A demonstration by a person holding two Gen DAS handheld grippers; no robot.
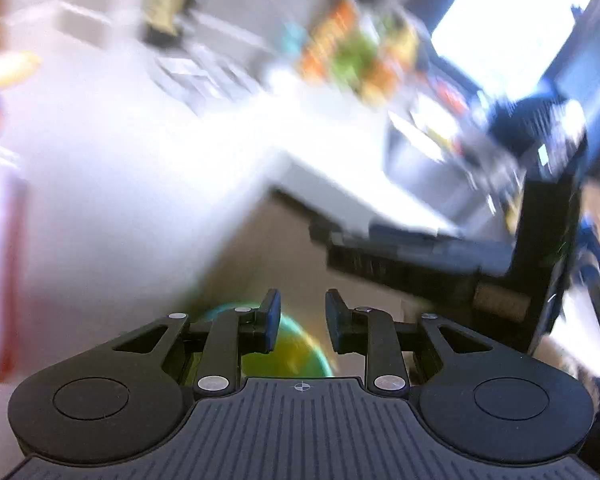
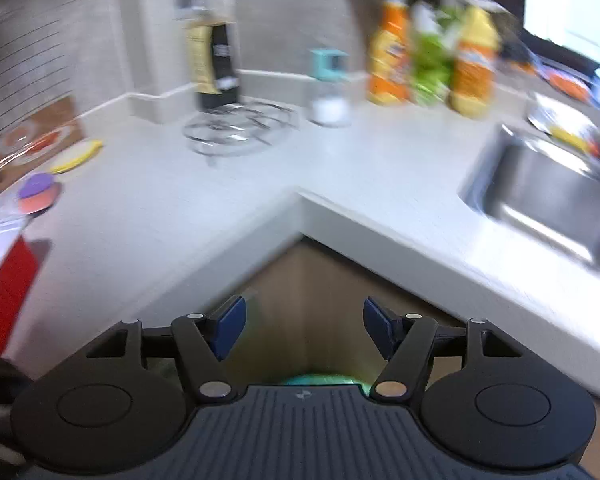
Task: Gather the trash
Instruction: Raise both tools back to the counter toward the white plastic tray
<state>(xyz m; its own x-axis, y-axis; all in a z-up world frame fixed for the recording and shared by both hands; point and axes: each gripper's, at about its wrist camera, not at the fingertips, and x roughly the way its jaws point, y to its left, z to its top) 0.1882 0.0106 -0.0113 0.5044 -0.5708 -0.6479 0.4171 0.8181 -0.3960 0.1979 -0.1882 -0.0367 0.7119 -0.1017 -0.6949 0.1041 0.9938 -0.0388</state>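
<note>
Both views are smeared by motion. A round teal-rimmed bin with a green-yellow inside (image 1: 296,352) lies below my left gripper (image 1: 303,300), in the floor corner under the white counter (image 1: 120,184). The left jaws stand apart with nothing between them. My right gripper (image 2: 304,308) is open wide and empty, and only the bin's teal rim (image 2: 320,380) shows under it. On the counter (image 2: 340,168) to the left lie a purple and an orange round piece (image 2: 40,192) and a yellow flat piece (image 2: 76,156). The dark bulk of the other gripper (image 1: 420,260) crosses the left wrist view.
A wire trivet (image 2: 236,128), a dark bottle (image 2: 212,64), a teal-capped jar (image 2: 328,92) and orange and green bottles (image 2: 428,64) stand at the counter's back. A steel sink (image 2: 560,200) is at the right. A red and white object (image 2: 4,300) is at the left edge.
</note>
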